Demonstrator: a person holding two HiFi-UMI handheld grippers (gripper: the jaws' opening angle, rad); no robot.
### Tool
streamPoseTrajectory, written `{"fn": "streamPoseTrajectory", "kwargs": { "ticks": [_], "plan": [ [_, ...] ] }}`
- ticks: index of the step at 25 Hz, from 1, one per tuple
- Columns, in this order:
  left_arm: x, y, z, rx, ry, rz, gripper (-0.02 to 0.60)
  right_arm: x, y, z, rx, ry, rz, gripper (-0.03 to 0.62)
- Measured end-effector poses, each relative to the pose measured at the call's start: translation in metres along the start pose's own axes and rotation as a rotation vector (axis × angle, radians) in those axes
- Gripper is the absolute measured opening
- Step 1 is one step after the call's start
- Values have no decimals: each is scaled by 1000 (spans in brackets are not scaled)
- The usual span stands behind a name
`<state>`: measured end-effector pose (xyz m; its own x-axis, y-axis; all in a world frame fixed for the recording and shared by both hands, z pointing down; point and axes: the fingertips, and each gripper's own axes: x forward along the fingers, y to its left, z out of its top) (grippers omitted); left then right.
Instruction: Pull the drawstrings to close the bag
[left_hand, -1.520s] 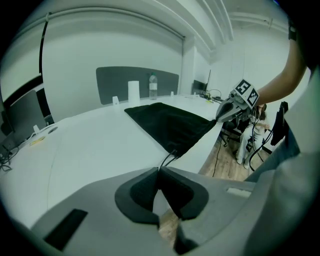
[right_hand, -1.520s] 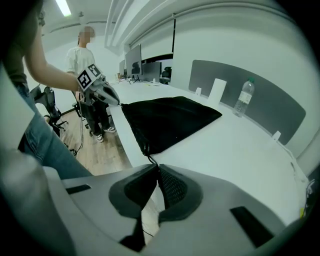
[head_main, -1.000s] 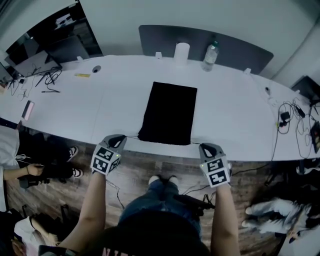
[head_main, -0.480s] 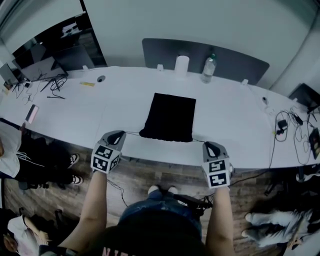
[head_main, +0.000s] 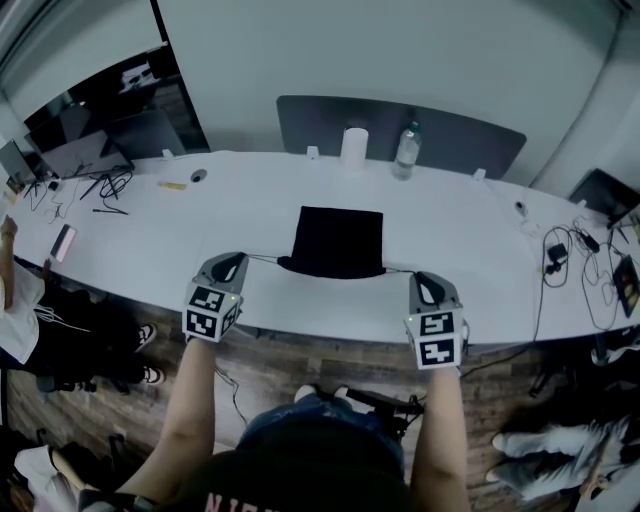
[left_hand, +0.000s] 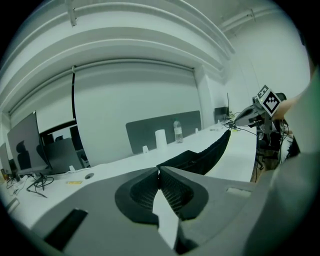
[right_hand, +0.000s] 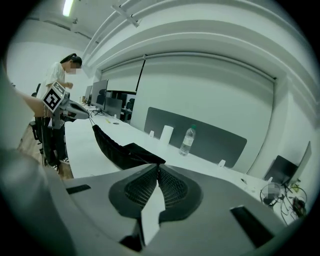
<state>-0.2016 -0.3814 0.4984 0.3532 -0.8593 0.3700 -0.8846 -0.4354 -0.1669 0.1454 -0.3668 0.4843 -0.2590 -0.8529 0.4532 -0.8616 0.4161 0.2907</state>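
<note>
Nearest, over the wooden floor on the near side of the bag, the person's two forearms reach forward, one tool in each hand. The left claw sits just off the bag's near left corner, its jaws pressed together and pinching the left drawstring. The right claw sits off the bag's near right corner, jaws likewise together, pinching the right drawstring. Both thin cords run taut from the claw tips to the bag's near edge.

The black bag lies flat on the white tabletop, close to its near edge and midway between the claws. Its near end, the mouth, is bunched into a narrow, puckered ridge, narrower than the far end.

Left of the bag and well apart from it, a phone lies by the tabletop's edge, with a tangle of dark cables farther back, and a seated person at the frame's left border. Right of the bag, also well apart, more cables loop across the tabletop.

Beyond the bag, at the far edge, a white roll stands upright with a clear water bottle just right of it, both in front of a grey divider panel.
</note>
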Motion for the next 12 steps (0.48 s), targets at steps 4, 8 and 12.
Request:
{"fn": "streamPoseTrajectory", "kwargs": {
  "ticks": [4,8,12],
  "plan": [
    [5,8,17,31,-27,22,9,0,-14,16,-2,-26,-37,7],
    [11,16,36,47,-58,43,9,1,-26,29,-4,-46,-62,6],
    [14,27,51,51,-87,70,9,3,-34,42,-4,-63,-79,8]
  ]
}}
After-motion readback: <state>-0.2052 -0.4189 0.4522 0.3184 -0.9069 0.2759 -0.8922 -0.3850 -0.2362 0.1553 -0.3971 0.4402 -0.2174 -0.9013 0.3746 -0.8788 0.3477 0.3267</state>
